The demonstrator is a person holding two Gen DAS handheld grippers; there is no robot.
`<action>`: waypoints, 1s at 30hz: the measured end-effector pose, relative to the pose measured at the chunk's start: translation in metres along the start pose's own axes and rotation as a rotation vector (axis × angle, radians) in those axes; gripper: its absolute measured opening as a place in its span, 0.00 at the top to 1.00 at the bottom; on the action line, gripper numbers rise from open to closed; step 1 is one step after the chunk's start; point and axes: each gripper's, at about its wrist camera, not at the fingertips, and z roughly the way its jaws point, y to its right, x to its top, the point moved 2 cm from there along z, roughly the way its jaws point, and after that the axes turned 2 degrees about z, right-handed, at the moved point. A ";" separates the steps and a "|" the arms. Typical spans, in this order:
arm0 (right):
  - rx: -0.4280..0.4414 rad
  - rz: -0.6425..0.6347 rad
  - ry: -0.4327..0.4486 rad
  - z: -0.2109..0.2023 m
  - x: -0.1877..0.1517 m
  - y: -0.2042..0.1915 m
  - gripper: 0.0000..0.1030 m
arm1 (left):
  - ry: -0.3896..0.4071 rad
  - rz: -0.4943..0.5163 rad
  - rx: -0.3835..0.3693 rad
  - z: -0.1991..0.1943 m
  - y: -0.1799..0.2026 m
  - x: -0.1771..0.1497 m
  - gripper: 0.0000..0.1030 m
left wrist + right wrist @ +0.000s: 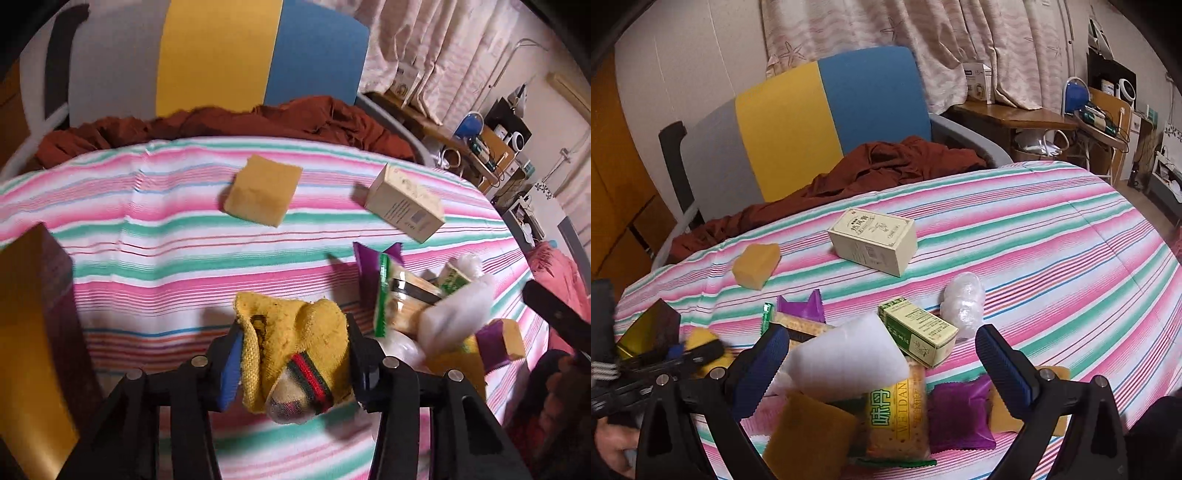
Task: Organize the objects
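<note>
Mustard-yellow knitted sock with red-green band (295, 354), clamped in left gripper (293, 363), pickup step under way; next: carry to its pile; right gripper (882, 369) spread wide, empty

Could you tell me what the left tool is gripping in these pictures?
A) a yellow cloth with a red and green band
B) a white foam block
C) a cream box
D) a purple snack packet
A: in the left wrist view the left tool has both pads pressed on the yellow cloth.

Two low wrist views — same striped tablecloth (147, 229), close, obliquely downward
</note>
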 end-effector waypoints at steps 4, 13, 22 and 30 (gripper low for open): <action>-0.001 0.011 -0.043 0.007 -0.003 0.003 0.00 | 0.063 0.013 -0.011 -0.034 0.003 -0.005 0.52; -0.053 -0.087 -0.003 0.009 0.018 -0.012 0.00 | 0.148 -0.025 -0.024 -0.106 -0.021 -0.037 0.52; -0.129 -0.465 -0.139 0.097 0.078 -0.045 0.00 | 0.198 -0.063 0.050 -0.154 -0.068 -0.070 0.52; -0.182 -0.615 -0.315 0.178 0.089 -0.047 0.04 | 0.165 -0.201 0.138 -0.159 -0.125 -0.097 0.52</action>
